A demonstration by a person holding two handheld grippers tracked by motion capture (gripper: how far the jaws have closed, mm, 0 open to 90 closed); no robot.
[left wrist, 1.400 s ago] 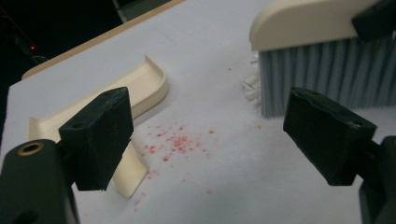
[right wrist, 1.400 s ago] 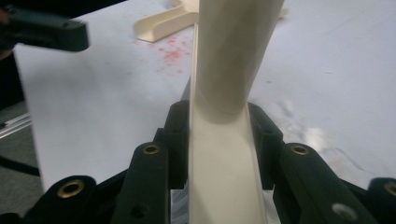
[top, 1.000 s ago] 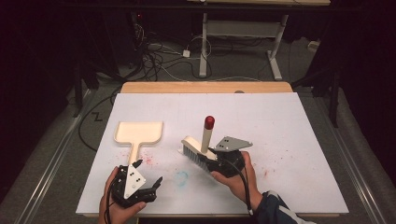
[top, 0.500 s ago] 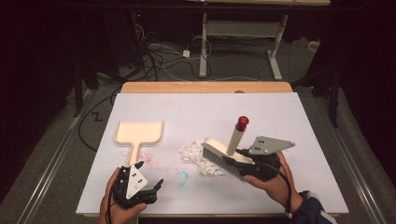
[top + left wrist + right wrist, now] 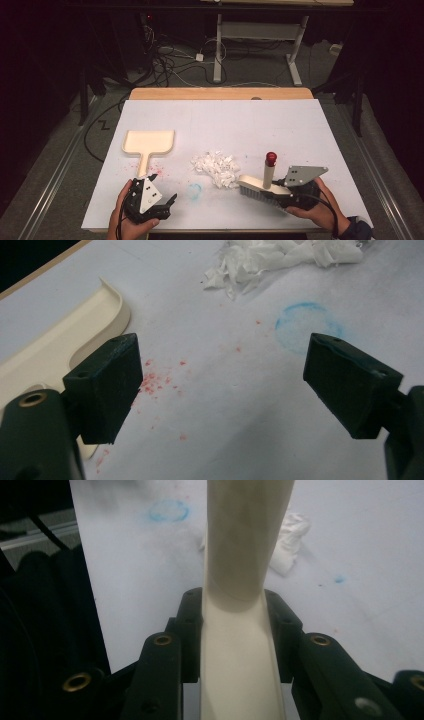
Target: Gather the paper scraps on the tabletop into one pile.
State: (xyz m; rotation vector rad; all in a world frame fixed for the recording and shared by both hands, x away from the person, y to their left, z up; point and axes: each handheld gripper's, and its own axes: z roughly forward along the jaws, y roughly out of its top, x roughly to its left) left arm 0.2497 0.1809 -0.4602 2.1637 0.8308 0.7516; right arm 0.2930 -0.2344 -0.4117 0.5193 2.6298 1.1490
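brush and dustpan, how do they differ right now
The brush is clamped in the right gripper, its red-tipped handle standing up; the dustpan lies flat and free, with the open left gripper just short of its handle. The brush sits right of the paper scraps, the dustpan left of them. Both are cream-coloured.

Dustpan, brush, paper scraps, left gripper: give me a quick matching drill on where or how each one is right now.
Things:
1. dustpan
2. brush
3. paper scraps
4. left gripper

States:
A. clamped in the right gripper
B. heaped mid-table beside the bristles
C. jaws wide apart, nothing between them
D. lying flat at the table's left, handle toward the person

Pairs: 1-D, 2-A, 3-B, 4-C
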